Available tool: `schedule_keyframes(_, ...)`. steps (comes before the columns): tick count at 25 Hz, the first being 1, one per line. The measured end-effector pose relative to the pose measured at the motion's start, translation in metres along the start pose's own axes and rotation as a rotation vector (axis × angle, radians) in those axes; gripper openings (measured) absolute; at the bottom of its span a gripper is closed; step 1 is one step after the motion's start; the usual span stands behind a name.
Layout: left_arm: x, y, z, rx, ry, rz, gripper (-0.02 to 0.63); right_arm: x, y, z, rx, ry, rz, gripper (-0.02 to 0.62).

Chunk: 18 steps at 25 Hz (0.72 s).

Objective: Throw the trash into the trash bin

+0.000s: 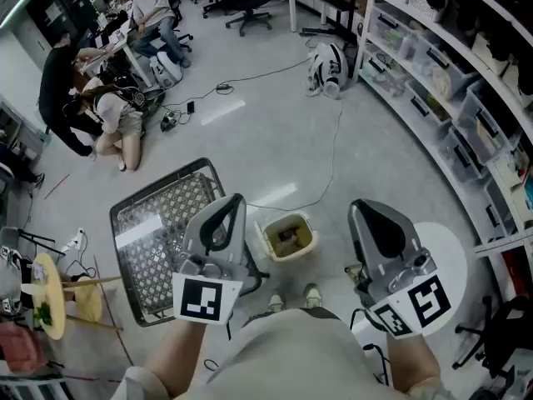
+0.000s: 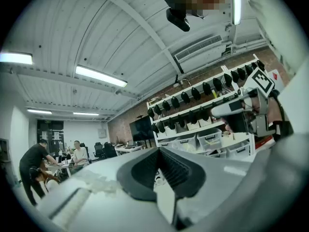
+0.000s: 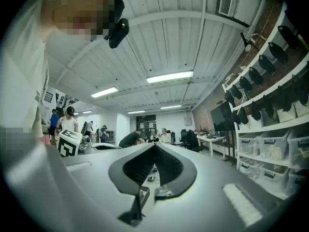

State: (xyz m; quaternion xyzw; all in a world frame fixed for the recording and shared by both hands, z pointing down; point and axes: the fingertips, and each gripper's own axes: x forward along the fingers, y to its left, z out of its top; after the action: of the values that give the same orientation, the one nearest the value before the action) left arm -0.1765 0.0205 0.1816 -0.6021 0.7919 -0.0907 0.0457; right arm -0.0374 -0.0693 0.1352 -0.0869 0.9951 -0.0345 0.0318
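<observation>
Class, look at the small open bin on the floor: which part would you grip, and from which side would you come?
Probably the rim of the bin, coming from straight above. It stands upright with its mouth open, so a thin wall edge faces up for two jaws to straddle, one inside and one outside. Trash lies inside, so keep it level.

The left gripper (image 2: 158, 151) fills the lower frame, jaws pressed together with nothing between. At right, the right gripper (image 2: 223, 110) hangs before shelving (image 2: 188, 111); people (image 2: 34, 166) at lower left.
</observation>
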Motion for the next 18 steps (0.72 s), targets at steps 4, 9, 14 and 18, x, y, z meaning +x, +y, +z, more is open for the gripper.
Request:
schedule_keyframes(4, 0.0, -0.002, -0.002, 0.01, 0.01, -0.016, 0.003, 0.001, 0.005, 0.002, 0.001, -0.01, 0.011, 0.004)
schedule_keyframes(9, 0.0, -0.005, -0.001, 0.006, 0.009, -0.036, 0.003, -0.006, 0.004, 0.005, 0.002, -0.028, -0.018, 0.23)
schedule_keyframes(14, 0.003, -0.016, 0.0, 0.007, 0.005, -0.074, 0.003, -0.019, -0.003, 0.006, -0.032, -0.026, -0.065, 0.242)
schedule_keyframes(18, 0.012, -0.032, 0.0, 0.014, 0.005, -0.14, 0.002, -0.034, -0.018, 0.004, -0.053, -0.011, -0.148, 0.253)
